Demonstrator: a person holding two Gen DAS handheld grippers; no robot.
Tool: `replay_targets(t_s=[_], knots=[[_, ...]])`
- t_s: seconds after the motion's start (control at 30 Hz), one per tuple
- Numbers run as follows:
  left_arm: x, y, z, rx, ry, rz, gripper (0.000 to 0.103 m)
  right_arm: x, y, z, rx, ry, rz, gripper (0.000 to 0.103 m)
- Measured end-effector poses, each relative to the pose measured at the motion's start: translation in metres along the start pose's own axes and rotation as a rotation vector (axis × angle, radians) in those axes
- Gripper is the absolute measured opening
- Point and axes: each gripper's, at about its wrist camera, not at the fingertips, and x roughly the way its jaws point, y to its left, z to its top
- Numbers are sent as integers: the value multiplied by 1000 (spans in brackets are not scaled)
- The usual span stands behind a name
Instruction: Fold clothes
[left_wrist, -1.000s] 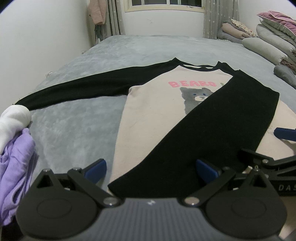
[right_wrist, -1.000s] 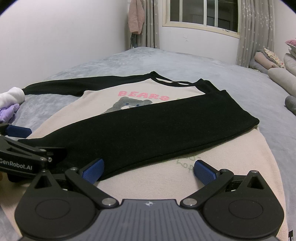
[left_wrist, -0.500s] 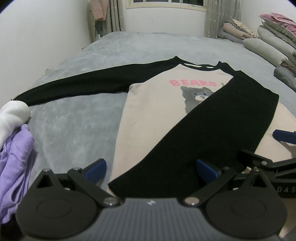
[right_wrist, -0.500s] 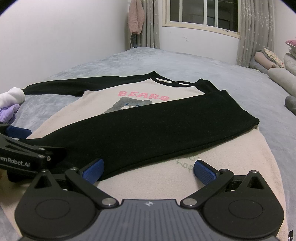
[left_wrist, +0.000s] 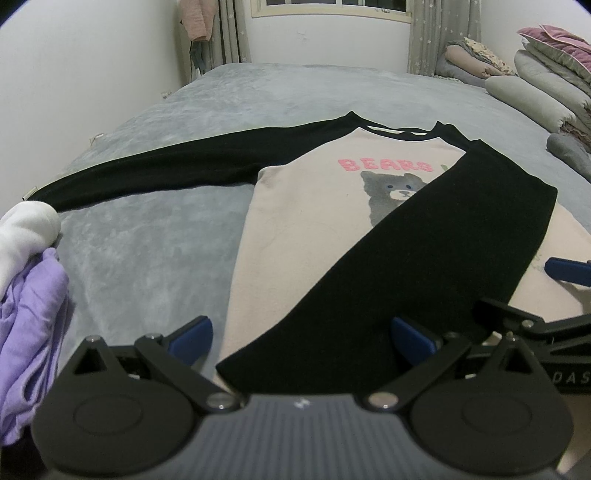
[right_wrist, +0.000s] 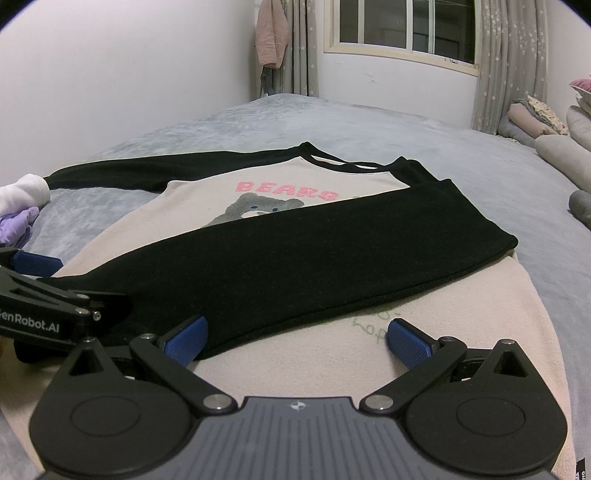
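Shirt: I see the beige raglan shirt (left_wrist: 306, 221) lying flat, front up, on the grey bedspread (left_wrist: 147, 236), its collar at the far end and its hem nearest my tools.
Folded sleeve: one black sleeve (right_wrist: 314, 251) lies folded across the chest, its cuff end reaching the near left, just ahead of my left gripper.
Other sleeve: the second black sleeve (left_wrist: 166, 166) stretches out flat to the far left.
Left gripper (left_wrist: 301, 332): fingers spread wide and holding nothing; the folded sleeve's cuff sits between them, though I cannot tell whether they touch it.
Right gripper (right_wrist: 295, 334): also wide apart and empty, low over the beige hem with its left finger at the sleeve's near edge.
Side pile: white and purple clothes (left_wrist: 26, 280) sit at the near left.
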Motion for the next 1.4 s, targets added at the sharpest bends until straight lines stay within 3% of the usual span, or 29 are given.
replay_targets(t_s=[0.57,0.93,1.17,1.3,1.4], knots=[[-11,15,5,-52,-32,-26,103,-1,0,0,3,-1,0,103],[-14,53,22,-198,-80,-16,103,-1,-1,-1,1,-2,1,103],[-18,86,52,-273,-55,-28,103,-1,-3,1,6,10,6,103],[-21,106,70,-316,-40,-35,103,-3,-6,7,28,60,21,103],[-21,135,90,-329,-18,11,103,-7,-9,10,58,106,36,103]])
